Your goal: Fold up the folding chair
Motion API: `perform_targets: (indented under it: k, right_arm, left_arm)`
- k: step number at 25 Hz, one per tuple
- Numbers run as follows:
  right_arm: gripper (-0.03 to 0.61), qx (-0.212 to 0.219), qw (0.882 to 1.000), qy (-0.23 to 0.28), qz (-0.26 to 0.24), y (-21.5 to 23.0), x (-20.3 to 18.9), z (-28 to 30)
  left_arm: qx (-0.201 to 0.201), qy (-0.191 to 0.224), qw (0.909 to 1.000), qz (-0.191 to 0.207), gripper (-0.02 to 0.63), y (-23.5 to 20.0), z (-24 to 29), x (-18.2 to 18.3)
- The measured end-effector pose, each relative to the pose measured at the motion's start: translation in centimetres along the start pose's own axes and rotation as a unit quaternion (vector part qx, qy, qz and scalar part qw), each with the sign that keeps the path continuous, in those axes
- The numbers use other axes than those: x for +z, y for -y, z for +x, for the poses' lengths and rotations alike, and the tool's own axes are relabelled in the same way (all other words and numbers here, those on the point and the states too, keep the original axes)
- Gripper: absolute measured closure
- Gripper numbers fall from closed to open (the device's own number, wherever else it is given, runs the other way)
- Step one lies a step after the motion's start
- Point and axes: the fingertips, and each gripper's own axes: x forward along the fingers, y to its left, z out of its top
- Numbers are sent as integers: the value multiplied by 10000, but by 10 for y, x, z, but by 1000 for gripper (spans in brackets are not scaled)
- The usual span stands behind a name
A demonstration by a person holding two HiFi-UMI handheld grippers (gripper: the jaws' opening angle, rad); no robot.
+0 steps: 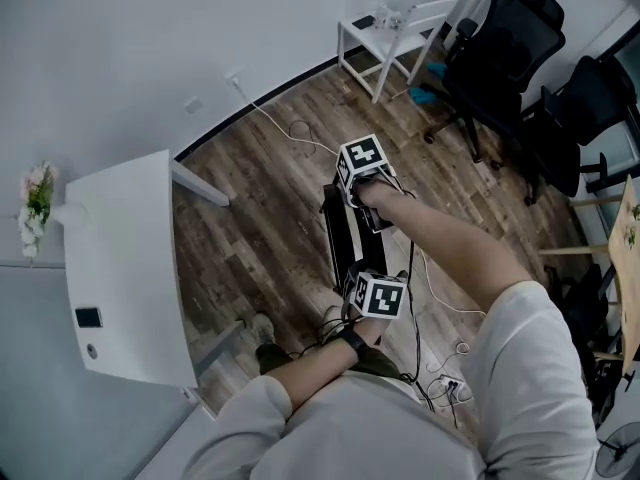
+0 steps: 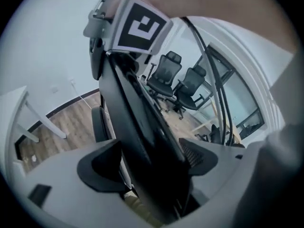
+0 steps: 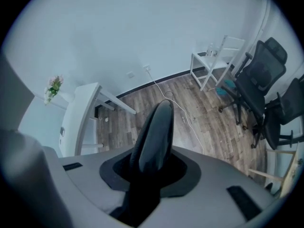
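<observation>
The black folding chair (image 1: 338,230) stands on the wood floor, folded nearly flat, right in front of me. My right gripper (image 1: 357,173) is at its far upper end, pointing steeply down. In the right gripper view its jaws (image 3: 149,172) are shut on a rounded black edge of the chair (image 3: 154,137). My left gripper (image 1: 372,293) is at the near end. In the left gripper view the chair (image 2: 137,127) runs between its wide jaws (image 2: 149,163), and a thin gap shows beside the left pad (image 2: 102,167). The right gripper's marker cube (image 2: 140,25) shows above.
A white table (image 1: 120,268) stands at the left with flowers (image 1: 35,203) beside it. A small white stand (image 1: 395,33) and two black office chairs (image 1: 510,58) are at the back right. Cables (image 1: 440,368) lie on the floor near my feet.
</observation>
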Motion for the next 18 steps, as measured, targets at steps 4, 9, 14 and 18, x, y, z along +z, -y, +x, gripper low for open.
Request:
perform_targets:
  k: [4, 9, 14, 18]
  right_arm:
    - [470, -89, 9999, 103, 77, 2, -1, -1]
    - [471, -258, 9995, 151, 74, -25, 4, 3]
    - [469, -438, 9990, 47, -6, -63, 6, 12]
    - [469, -504, 9987, 27, -44, -103, 16, 17]
  left_arm:
    - [-2, 27, 9999, -118, 274, 0, -2, 0]
    - [57, -49, 9996, -258, 331, -26, -23, -9]
    - [-5, 1, 9990, -451, 360, -59, -50, -26]
    - [-35, 97, 9985, -536, 365, -91, -76, -34]
